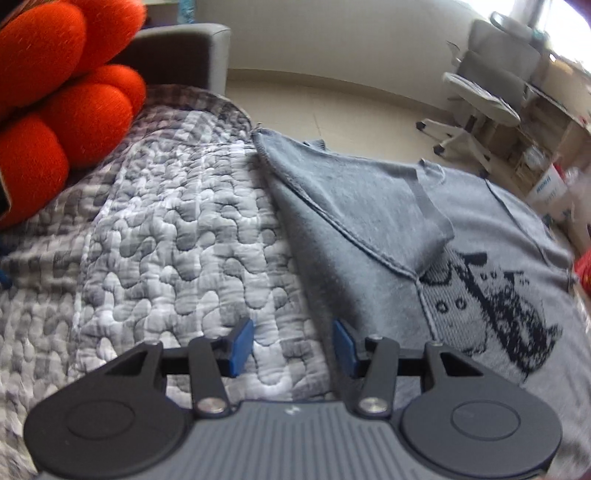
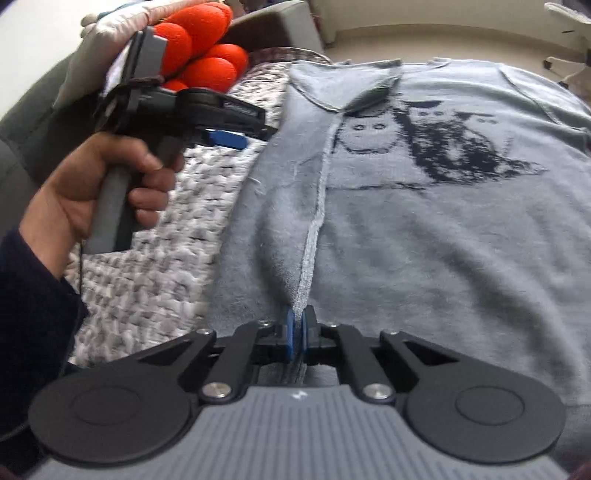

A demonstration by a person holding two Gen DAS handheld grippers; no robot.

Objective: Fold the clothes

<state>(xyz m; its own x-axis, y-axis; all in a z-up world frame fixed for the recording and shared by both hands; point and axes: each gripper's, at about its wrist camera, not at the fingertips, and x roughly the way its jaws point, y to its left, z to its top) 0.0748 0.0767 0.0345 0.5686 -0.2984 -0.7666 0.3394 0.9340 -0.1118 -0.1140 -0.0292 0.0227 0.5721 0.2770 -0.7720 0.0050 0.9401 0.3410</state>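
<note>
Grey sweater [image 2: 424, 229] has one side folded in. Right gripper [image 2: 295, 334] pinches its folded edge; left gripper [image 1: 293, 343] hangs open, empty. Most folding remains.

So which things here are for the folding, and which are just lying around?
For folding:
- grey sweater
- right gripper, shut on its folded edge
- left gripper, open

Just lying around:
- orange cushion
- quilt
- office chair

Grey sofa arm [image 1: 181, 51], pale wall [image 1: 332, 33], beige floor [image 1: 332, 107], white office chair [image 1: 480, 107], bright window [image 1: 546, 22]
</note>
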